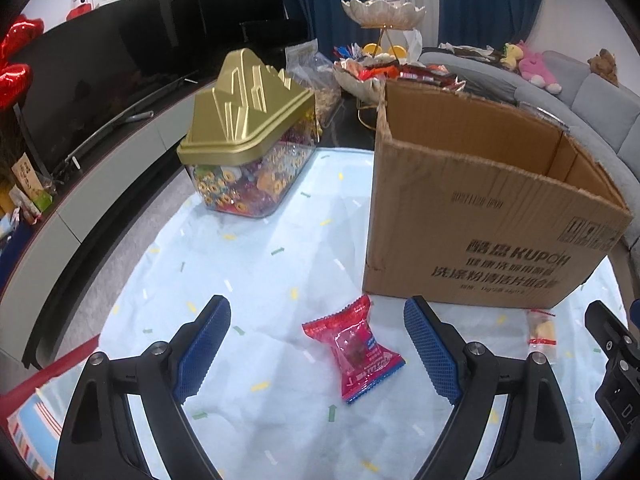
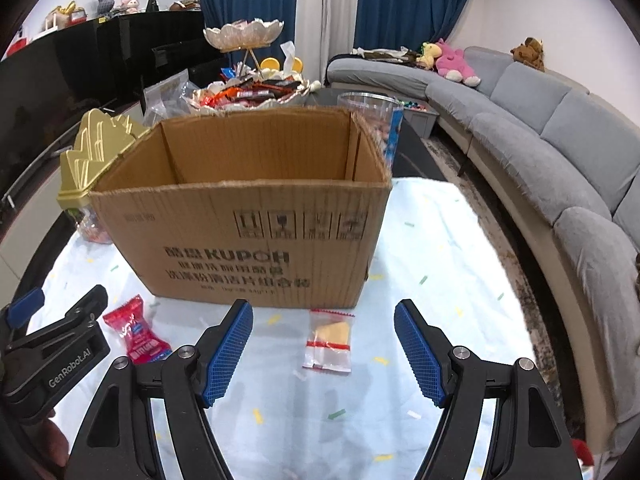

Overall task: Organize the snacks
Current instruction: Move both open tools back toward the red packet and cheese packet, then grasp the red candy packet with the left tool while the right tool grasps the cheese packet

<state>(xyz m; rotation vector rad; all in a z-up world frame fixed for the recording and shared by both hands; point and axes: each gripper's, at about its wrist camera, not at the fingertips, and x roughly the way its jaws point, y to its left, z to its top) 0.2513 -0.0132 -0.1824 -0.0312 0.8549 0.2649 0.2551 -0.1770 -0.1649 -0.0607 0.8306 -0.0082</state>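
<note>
So both grippers are hovering over the table with jaws spread wide and nothing in them. The left gripper is lining up on the red packet, which is lying flat on the cloth just in front of the box. The right gripper is framing the clear packet, the one with something yellow inside, also lying right by the box's front wall. Looks to me like the reach-in step, before any grab. Next, each one is probably needing to drop lower until the pads are straddling its packet, then squeeze. Those wrappers are flat and crinkly, so I'm guessing they could slide. The box is sitting open on top; can't see its floor.
</note>
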